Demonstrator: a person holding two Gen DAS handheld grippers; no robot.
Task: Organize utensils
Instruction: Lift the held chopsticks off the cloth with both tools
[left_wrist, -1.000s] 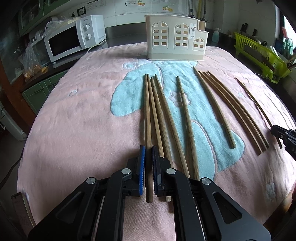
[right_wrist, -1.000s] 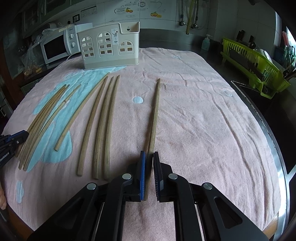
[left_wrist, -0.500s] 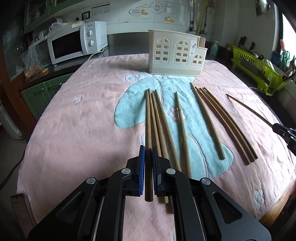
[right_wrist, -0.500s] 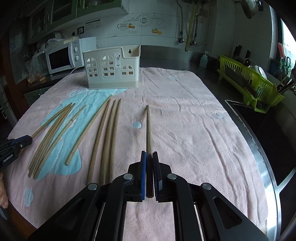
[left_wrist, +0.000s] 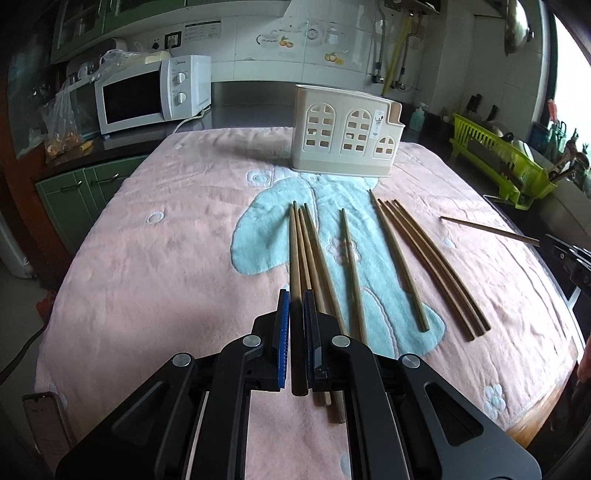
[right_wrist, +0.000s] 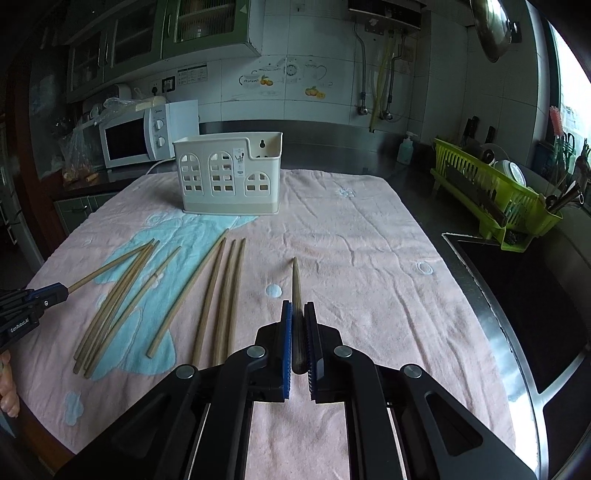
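Wooden chopsticks (left_wrist: 294, 258) (right_wrist: 296, 288) now lifted higher by both grippers (left_wrist: 295, 314) (right_wrist: 297, 317).

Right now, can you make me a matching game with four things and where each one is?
Things:
1. microwave
2. white holder
3. green rack
4. chopstick

Places:
A. in the right gripper
B. far end of the pink towel
C. counter, far left
D. counter, far right

Pairs: 1-C, 2-B, 3-D, 4-A
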